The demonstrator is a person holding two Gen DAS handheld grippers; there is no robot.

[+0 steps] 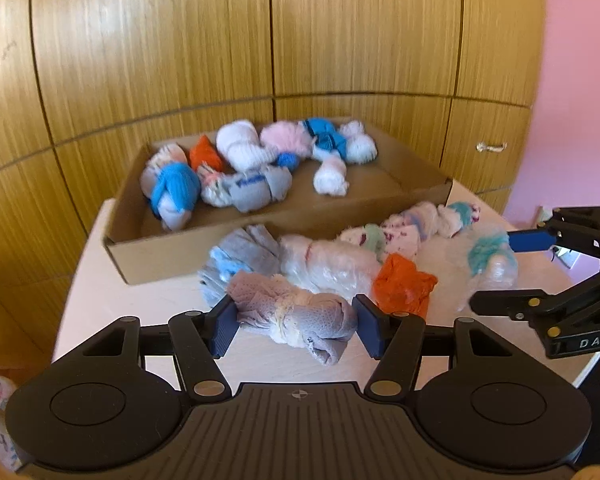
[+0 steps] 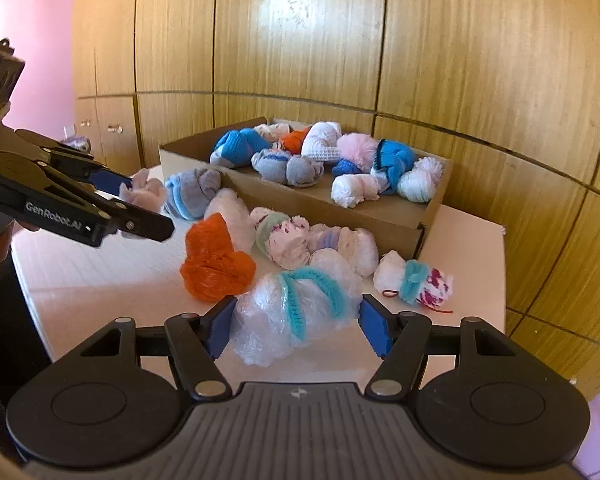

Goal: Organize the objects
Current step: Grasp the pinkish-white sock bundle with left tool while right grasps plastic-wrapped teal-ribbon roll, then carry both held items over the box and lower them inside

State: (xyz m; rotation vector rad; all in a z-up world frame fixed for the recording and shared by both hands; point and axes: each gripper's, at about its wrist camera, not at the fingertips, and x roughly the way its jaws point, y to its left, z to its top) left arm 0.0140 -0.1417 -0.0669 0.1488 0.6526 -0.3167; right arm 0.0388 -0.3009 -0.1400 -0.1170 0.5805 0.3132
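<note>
Left wrist view: the left gripper (image 1: 295,322) clasps a lilac sock bundle (image 1: 290,314) on the desk (image 1: 112,312), just before the cardboard box (image 1: 260,216) of socks. Right wrist view: the right gripper (image 2: 296,326) grasps a white-and-teal sock bundle (image 2: 296,306) lying beside an orange bundle (image 2: 216,260).

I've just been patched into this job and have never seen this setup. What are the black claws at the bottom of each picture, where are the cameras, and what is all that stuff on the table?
No robot arm here: a person holds a two-finger gripper in each hand, with a camera on each looking forward along its fingers.

In the left view, the left gripper brackets a lilac-grey sock bundle; whether it is squeezing is unclear. In the right view, the right gripper brackets a plastic-wrapped bundle with a teal band the same way.

On the table lie more rolled sock bundles, including an orange one. Behind them, a cardboard box already holds several.
</note>
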